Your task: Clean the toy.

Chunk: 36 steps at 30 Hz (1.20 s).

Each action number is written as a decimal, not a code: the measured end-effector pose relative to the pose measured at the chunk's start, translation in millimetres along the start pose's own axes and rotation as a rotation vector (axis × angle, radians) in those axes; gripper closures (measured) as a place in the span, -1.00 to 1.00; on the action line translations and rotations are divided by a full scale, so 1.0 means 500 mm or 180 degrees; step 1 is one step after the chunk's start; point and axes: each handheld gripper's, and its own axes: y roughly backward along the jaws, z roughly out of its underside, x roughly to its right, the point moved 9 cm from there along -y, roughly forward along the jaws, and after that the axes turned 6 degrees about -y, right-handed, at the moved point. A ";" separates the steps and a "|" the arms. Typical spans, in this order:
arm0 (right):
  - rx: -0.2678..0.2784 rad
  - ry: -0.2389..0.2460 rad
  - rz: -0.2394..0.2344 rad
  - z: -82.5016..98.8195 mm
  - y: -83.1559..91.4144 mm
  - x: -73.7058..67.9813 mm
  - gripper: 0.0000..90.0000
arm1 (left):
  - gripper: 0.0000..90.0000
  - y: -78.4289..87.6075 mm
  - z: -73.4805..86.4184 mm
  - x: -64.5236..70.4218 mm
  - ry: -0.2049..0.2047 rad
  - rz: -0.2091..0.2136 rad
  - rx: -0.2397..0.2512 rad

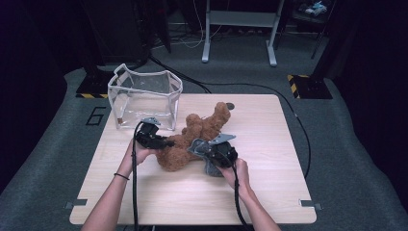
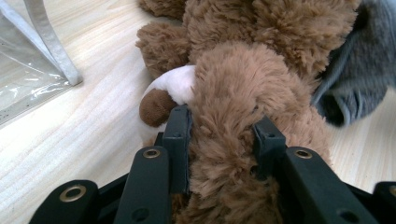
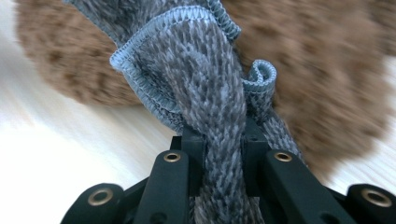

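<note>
A brown plush teddy bear (image 1: 192, 137) lies on the wooden table (image 1: 260, 192). My left gripper (image 1: 169, 143) is shut on the bear's head (image 2: 233, 107), beside its white muzzle and brown nose (image 2: 156, 105). A grey knitted garment (image 3: 201, 70) with a light blue stitched hem is bunched between the jaws of my right gripper (image 1: 204, 155), which is shut on it right against the bear's body (image 3: 322, 74). The grey cloth (image 2: 359, 70) also lies at the bear's far side in the left gripper view.
A clear plastic bag with white edging (image 1: 144, 98) stands open at the table's back left, close behind my left gripper; its corner (image 2: 51, 51) is near the bear. A black cable (image 1: 288, 110) runs past the table's right edge. Bare tabletop lies in front and to the right.
</note>
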 end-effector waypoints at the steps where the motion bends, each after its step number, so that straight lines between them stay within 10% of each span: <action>1: -0.0009 -0.0066 0.0018 0.003 0.003 0.008 0.72 | 0.46 0.000 0.000 0.000 0.0006 0.0006 -0.0005; 21: 0.0056 -0.0542 0.0511 0.031 0.064 0.185 0.72 | 0.44 0.000 0.000 0.002 0.0007 -0.0021 0.0036; 36: -0.0315 -0.1171 0.1123 0.131 0.126 0.352 0.63 | 0.40 0.002 -0.002 0.012 -0.0016 -0.0117 0.0042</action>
